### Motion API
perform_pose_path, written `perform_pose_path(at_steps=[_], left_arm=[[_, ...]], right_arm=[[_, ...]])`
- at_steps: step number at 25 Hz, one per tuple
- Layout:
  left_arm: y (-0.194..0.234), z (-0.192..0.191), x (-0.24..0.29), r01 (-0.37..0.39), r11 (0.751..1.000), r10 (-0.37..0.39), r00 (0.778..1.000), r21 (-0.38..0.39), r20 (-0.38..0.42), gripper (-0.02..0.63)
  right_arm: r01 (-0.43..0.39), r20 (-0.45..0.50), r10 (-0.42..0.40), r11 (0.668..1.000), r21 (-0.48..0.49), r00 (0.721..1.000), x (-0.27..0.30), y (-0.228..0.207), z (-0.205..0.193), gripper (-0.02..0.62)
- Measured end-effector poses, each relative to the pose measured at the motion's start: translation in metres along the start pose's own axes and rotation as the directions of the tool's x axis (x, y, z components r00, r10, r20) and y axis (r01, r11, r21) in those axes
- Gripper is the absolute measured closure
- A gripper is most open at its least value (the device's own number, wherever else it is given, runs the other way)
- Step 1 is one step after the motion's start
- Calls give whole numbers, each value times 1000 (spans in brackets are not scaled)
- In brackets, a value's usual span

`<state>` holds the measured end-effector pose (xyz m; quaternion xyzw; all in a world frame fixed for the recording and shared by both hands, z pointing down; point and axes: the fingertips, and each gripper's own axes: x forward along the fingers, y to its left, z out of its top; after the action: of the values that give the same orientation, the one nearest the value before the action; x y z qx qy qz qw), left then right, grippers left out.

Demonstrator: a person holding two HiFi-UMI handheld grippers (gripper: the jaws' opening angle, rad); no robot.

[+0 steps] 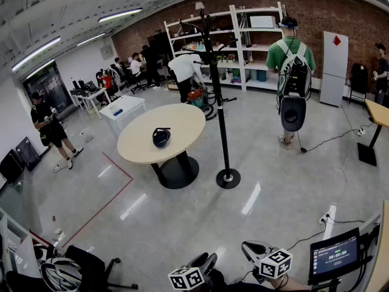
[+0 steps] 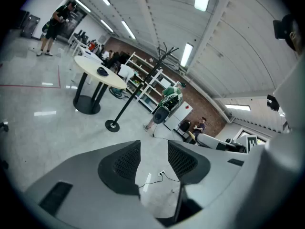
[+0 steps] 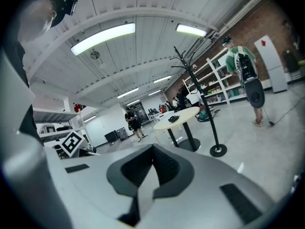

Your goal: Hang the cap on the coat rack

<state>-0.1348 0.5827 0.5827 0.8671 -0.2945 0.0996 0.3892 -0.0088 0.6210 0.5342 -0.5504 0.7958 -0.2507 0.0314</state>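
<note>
A dark blue cap lies on the round beige table in the middle of the room. A black coat rack stands just right of the table on a round base. Both grippers sit low at the bottom of the head view, far from the table. My left gripper is open, nothing between its pads. My right gripper is shut and empty. In the left gripper view the cap and coat rack show far off. The right gripper view shows the cap and coat rack too.
A person with a backpack stands right of the rack. White shelves line the brick wall. A monitor stands at my right, a black chair at my left. Cables lie on the glossy floor. Other people stand at the left and back.
</note>
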Motion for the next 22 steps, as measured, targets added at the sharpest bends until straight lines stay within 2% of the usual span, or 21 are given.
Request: perform_pose_path(at_steps=[13,19,22], left_arm=[[9,0,-5,-11,1000,11,1000,-25,4,417],[14,1,-2,-15,1000,16,1000,-28,7,417],[15,3,0,-18,999,19,1000,-29,10,417]], right_arm=[[-9,-18,8,1000,-9,1000,8,6,-4,591],[-24,29,25,999,-24,999,14,8,5,591],[-25,23,26,999,-40,999,18,6,7,591]])
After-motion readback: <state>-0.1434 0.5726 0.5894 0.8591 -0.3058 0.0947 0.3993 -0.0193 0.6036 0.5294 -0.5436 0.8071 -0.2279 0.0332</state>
